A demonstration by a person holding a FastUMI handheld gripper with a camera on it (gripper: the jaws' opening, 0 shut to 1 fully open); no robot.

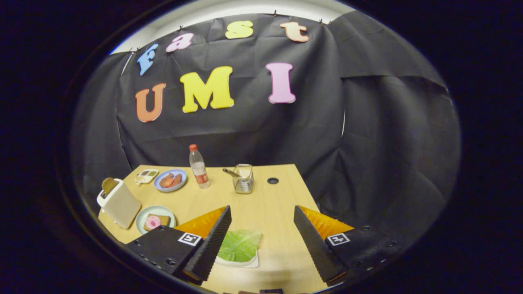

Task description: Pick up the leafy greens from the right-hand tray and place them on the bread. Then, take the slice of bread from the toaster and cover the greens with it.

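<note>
one leaf of leafy greens (240,245) lies flat on a small white tray (252,262) on the worktop (265,204), sitting between the fingers of the claw (261,241) but closer to the left one, whose inner edge overlaps the leaf's near side. the claw is spread wide and pinches nothing. the leaf looks thin, light and floppy, probably a soft toy piece, though the fisheye makes its thickness hard to judge; it should bend instead of lifting as a stiff plate, so a pinch across its raised edge or middle rib seems safest. off to the left, beyond the left finger, the bread (157,221) waits on a pale plate (143,214) with a pink round topping on it, just beside the toaster (119,202) that holds a second slice (109,184).
</note>
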